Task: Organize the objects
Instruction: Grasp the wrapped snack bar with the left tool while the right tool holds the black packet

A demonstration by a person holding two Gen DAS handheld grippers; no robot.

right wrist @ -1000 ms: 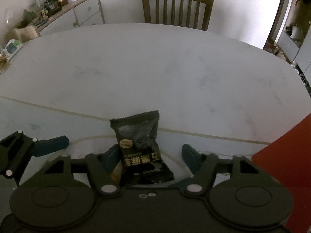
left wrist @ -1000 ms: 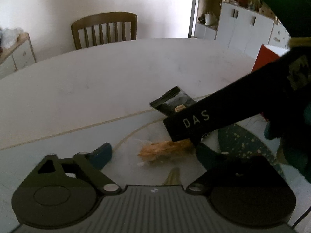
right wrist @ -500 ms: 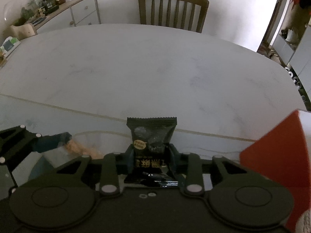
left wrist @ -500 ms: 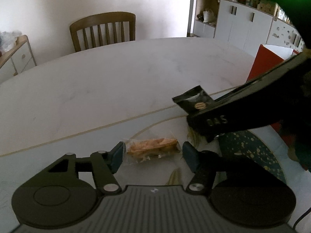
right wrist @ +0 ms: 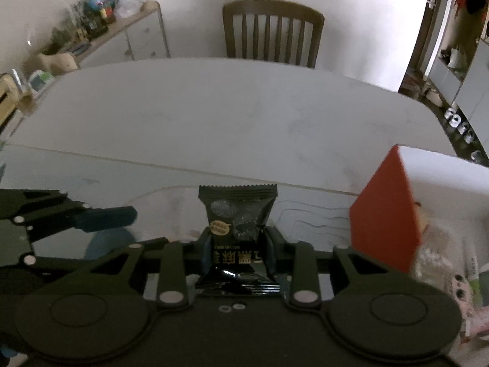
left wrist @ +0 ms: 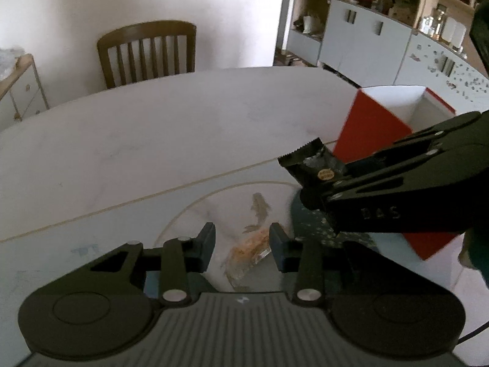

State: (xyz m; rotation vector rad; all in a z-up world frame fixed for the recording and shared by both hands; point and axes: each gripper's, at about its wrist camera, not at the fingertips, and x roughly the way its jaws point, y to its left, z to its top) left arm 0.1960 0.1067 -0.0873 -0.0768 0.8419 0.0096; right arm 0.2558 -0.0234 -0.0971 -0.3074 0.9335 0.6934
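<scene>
1. Two grippers are over a white table [left wrist: 171,128], each with a snack.
2. The right gripper [right wrist: 237,244] is clamped on a black packet [right wrist: 237,214]. Its pads press both sides of the packet's lower half, and the serrated top edge stands upright at 12 o'clock above the fingers.
3. In the left wrist view the same packet [left wrist: 311,165] pokes out of the right gripper at 2 o'clock, off the table.
4. The left gripper [left wrist: 243,244] has just been closing. A clear wrapper with an orange snack [left wrist: 249,249] lies between its fingers. The right finger [left wrist: 278,244] touches the wrapper's end; whether the left one presses it I cannot tell.
5. A red box [right wrist: 385,214] with a white inside stands at 3 o'clock of the black packet, open at the top, with pale items in it.
6. A wooden chair [right wrist: 272,30] stands at 12 o'clock behind the table.
7. A cluttered sideboard [right wrist: 122,30] sits at 10 o'clock in the right wrist view.
</scene>
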